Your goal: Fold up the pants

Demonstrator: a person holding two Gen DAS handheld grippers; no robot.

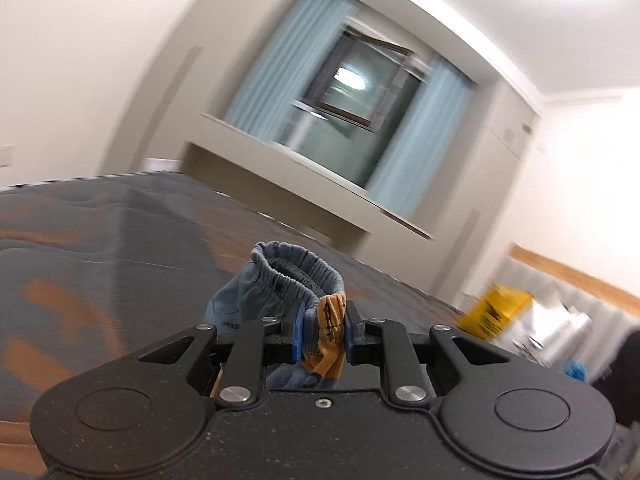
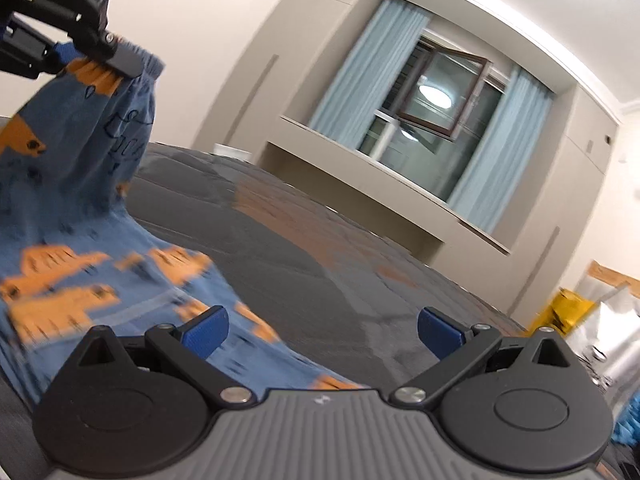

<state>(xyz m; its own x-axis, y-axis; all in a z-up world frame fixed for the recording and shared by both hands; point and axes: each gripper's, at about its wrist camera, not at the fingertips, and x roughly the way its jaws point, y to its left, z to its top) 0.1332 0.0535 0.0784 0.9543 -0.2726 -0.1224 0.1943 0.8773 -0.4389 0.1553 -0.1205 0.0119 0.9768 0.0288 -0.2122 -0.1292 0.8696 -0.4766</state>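
Hanging from the clamped left tool (image 1: 323, 334), the pants (image 2: 72, 208) trail beside the spread right tool (image 2: 322, 334).

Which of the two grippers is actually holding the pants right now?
The left gripper, shut on the pants waistband; the right gripper is open, holding nothing.

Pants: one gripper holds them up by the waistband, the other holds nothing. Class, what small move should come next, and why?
Probably bring the open right gripper left and close it on the pants. The left gripper pinches only the elastic waistband and lifts it, so the cloth hangs bunched, its lower part trailing onto the dark bedspread. A second grip would let the pants be spread flat for folding.
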